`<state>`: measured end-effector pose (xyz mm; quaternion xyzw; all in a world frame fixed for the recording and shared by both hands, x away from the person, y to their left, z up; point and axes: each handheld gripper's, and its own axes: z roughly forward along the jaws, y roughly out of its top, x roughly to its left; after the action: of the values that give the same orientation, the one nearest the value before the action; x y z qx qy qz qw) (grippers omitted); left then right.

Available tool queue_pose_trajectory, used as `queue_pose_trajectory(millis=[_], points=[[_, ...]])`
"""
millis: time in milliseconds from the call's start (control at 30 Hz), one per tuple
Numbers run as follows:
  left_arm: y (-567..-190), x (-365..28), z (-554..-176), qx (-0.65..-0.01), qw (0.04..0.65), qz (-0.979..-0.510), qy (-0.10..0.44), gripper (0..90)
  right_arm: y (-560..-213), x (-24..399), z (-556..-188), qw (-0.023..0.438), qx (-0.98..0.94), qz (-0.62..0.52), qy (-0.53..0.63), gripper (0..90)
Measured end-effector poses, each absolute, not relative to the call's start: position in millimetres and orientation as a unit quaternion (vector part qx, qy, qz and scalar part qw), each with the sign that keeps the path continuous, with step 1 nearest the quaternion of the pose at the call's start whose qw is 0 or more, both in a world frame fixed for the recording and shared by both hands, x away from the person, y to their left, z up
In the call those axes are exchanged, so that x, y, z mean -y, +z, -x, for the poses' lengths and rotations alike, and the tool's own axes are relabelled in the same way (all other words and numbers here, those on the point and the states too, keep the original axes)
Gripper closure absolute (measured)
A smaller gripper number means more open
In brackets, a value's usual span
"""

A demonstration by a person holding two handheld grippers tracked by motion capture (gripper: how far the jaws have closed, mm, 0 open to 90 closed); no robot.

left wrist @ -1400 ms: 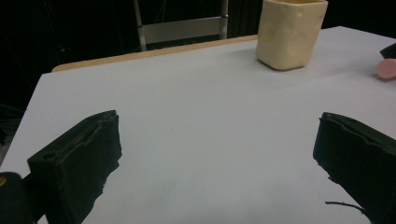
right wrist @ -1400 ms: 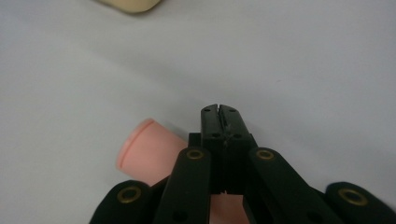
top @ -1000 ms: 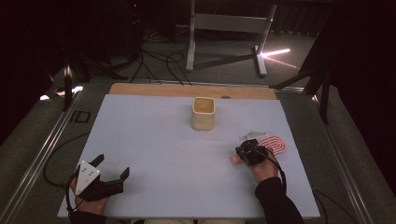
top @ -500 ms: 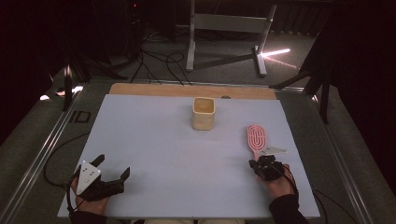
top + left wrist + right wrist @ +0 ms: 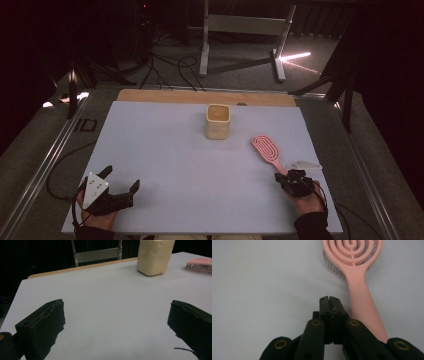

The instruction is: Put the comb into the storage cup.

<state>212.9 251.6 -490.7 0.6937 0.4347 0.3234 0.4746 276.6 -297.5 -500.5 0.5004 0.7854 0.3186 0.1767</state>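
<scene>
Two grippers rest low: right gripper (image 5: 329, 298), jaws clenched empty, sits just left of the pink brush (image 5: 359, 290) handle on the surface (image 5: 175, 150); left gripper (image 5: 122, 187) jaws stand released.

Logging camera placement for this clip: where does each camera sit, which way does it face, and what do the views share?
High view: fixed above the near edge, looking forward and down on the table; both hands enter from below, left gripper open, right gripper shut.
Left gripper view: low over the table, looking between its open jaws toward the cream cup.
Right gripper view: close above the table, looking along shut jaws; the pink brush lies beside them, not gripped.
Shared: all three show the brush; the high and left gripper views share the cup.
</scene>
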Motion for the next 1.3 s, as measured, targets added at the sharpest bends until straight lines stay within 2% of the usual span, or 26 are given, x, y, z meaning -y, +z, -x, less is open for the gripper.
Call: queue_pose_trajectory(millis=[167,333,367,400,433,567,733,767,800,867,967,1133,1300], points=[[-489.9,-251.6,-212.4,-0.432,0.474,-0.695,0.325,1.7,-496.4,293.6,-271.8,0.191,-0.787,-0.473,0.348,82.9],[-489.0,-251.7,-211.8,-0.432,0.475,-0.693,0.328,1.7,-483.2,289.9,-262.5,0.222,-0.778,-0.436,0.394,68.8],[-489.0,-251.7,-211.8,-0.432,0.475,-0.693,0.328,1.7,-483.2,289.9,-262.5,0.222,-0.778,-0.436,0.394,68.8],[-488.9,-252.1,-211.8,-0.433,0.476,-0.692,0.327,1.7,-480.6,289.2,-259.8,0.23,-0.776,-0.431,0.4,65.1],[-488.7,-252.3,-211.8,-0.433,0.477,-0.692,0.327,1.7,-477.0,288.6,-254.6,0.238,-0.771,-0.421,0.414,57.4],[-487.5,-253.1,-210.9,-0.431,0.48,-0.691,0.327,1.7,-477.4,291.1,-242.9,0.25,-0.756,-0.407,0.447,50.4],[-487.1,-253.2,-210.8,-0.426,0.488,-0.691,0.322,1.5,-477.6,289.6,-222.3,0.263,-0.734,-0.392,0.489,34.8],[-487.1,-253.2,-210.8,-0.426,0.488,-0.691,0.322,1.5,-477.6,289.6,-222.3,0.263,-0.734,-0.392,0.489,34.8],[-486.9,-252.6,-210.4,-0.422,0.49,-0.692,0.321,1.4,-477.0,286.9,-214.3,0.283,-0.73,-0.382,0.491,27.5],[-486.8,-251.9,-210.4,-0.419,0.49,-0.694,0.32,1.4,-476.9,286.4,-212.9,0.284,-0.728,-0.381,0.494,26.3],[-487.7,-250.9,-211.3,-0.417,0.492,-0.696,0.316,1.1,-477.1,286.5,-211.3,0.292,-0.722,-0.386,0.494,19.0],[-489.2,-249.1,-212.8,-0.413,0.488,-0.704,0.311,0.7,-479.3,288.0,-213.4,0.287,-0.714,-0.4,0.498,12.5],[-490.0,-248.3,-213.0,-0.412,0.485,-0.705,0.311,0.6,-483.4,289.0,-217.6,0.274,-0.72,-0.408,0.489,10.9]])
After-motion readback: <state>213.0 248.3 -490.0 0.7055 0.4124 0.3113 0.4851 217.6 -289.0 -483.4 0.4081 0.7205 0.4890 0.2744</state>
